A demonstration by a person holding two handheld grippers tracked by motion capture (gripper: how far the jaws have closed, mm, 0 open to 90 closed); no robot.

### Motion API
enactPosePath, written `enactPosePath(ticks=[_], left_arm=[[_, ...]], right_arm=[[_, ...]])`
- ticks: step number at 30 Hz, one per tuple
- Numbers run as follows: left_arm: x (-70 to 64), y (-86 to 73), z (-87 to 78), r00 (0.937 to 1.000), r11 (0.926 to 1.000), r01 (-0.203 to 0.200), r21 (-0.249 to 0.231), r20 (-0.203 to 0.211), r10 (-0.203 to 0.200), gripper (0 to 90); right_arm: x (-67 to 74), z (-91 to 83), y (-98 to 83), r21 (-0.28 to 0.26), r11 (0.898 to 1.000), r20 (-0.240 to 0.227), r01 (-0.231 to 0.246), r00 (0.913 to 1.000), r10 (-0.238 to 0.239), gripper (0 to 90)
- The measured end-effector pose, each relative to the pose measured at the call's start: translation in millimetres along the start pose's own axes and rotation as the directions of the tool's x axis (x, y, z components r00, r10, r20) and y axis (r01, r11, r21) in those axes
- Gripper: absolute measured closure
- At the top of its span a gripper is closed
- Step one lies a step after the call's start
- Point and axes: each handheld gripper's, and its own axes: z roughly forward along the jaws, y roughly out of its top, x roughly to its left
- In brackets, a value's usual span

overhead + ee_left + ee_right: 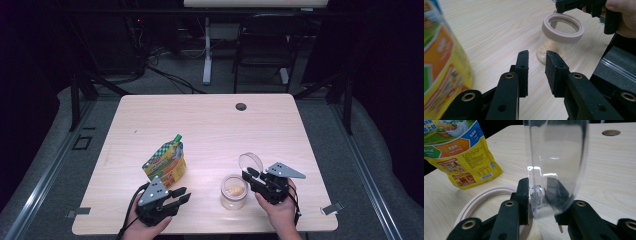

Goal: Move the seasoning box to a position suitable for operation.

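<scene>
The right tongs [248,173] pinch the small knob of a clear round plastic lid [250,162], held up on edge, likely so the small clear jar with a pinkish rim [233,190] stays open. That jar stands just left of these tongs, with pale crumbs inside. The left tongs [183,194] are apart and hold nothing. Just beyond them stands a yellow and green food pouch [165,163] on the light wooden tabletop [210,120].

The left gripper [181,194] lies low and level, its jaws parted with nothing between them. The right gripper [248,173], gripped by a hand [277,209], has its jaws closed on something thin.
</scene>
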Motion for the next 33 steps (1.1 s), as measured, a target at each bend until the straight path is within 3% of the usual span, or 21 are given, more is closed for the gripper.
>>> enactPosePath(ticks=[3,6,9,14,16,21,27,33], left_arm=[[5.7,-9.3,-16.4,0.9995,1.0,0.002,-0.008,-0.031,-0.002,70.5],[14.9,-20.2,-32.4,0.9975,0.9994,0.022,-0.026,-0.067,-0.023,69.4],[24.3,-27.9,-41.3,0.9945,0.9985,0.038,-0.039,-0.096,-0.041,69.2],[38.3,-37.6,-51.6,0.9867,0.9953,0.076,-0.059,-0.139,-0.084,67.4],[42.7,-40.6,-53.3,0.9831,0.9934,0.092,-0.069,-0.152,-0.101,65.6],[50.6,-47.6,-51.8,0.976,0.9903,0.116,-0.075,-0.176,-0.128,61.0],[58.6,-52.8,-46.0,0.9703,0.9888,0.128,-0.075,-0.197,-0.141,55.9],[68.6,-54.0,-41.6,0.9638,0.9866,0.139,-0.086,-0.217,-0.155,52.9]], right_arm=[[0.2,6.9,3.2,-0.001,1.0,-0.011,0.006,0.9999,-0.006,70.5],[-2.8,12.2,4.9,-0.006,1.0,-0.045,-0.019,0.9988,0.018,73.5],[-4.0,15.5,5.5,-0.008,0.999,-0.072,-0.039,0.9967,0.038,75.4],[-3.9,20.1,6.4,-0.017,0.999,-0.073,-0.042,0.9965,0.041,73.4],[-3.3,19.4,5.9,-0.019,0.999,-0.066,-0.026,0.9975,0.025,68.2],[-3.7,13.3,3.4,-0.023,0.999,-0.07,-0.043,0.9967,0.042,56.9],[-3.6,0.1,-0.8,-0.035,0.999,-0.049,-0.023,0.9985,0.022,52.0],[-6.5,-20.7,-5.4,-0.009,1.0,-0.01,-0.024,0.9997,0.024,49.7]])
